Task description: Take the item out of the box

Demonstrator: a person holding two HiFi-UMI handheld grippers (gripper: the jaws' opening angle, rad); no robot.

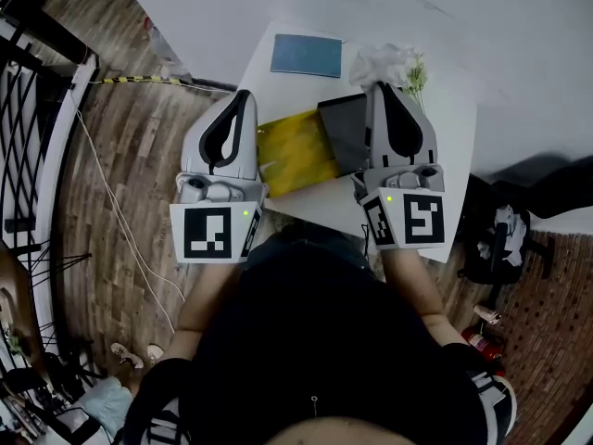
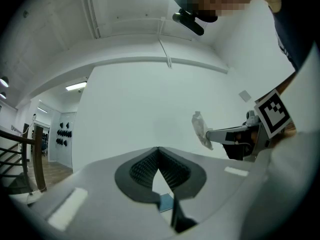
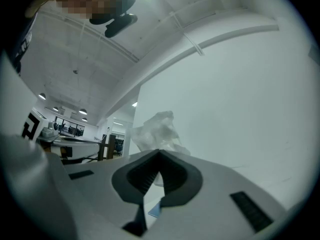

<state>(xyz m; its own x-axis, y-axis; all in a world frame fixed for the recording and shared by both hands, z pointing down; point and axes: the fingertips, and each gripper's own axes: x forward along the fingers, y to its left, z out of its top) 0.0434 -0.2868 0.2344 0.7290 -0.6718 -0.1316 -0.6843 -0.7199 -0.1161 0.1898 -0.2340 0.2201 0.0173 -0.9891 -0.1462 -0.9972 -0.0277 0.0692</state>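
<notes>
The flat yellow packet (image 1: 295, 151) lies on the small white table (image 1: 449, 146) between the 2 grippers. Touching its right edge is a dark grey rectangular box (image 1: 341, 130), shallow and matt. Whether the packet came from that box or is itself the box, I cannot tell from here.

The left gripper (image 1: 244, 95) hangs over the table's left edge with its jaws brought together tip to tip and nothing between them (image 2: 158, 149). The right gripper (image 1: 380, 86) is closed just as tight and empty (image 3: 160, 152); it hovers over the dark box and covers its right side.

At the far side of the table lie a thin blue book (image 1: 306, 54) and a crumpled white plastic bag (image 1: 382, 63) with green sprigs poking out. The bag also looms just past the right jaws (image 3: 155, 131). A pale cable (image 1: 111, 202) trails over the wooden floor (image 1: 139, 146).

The person's dark torso hides the table's near edge.
</notes>
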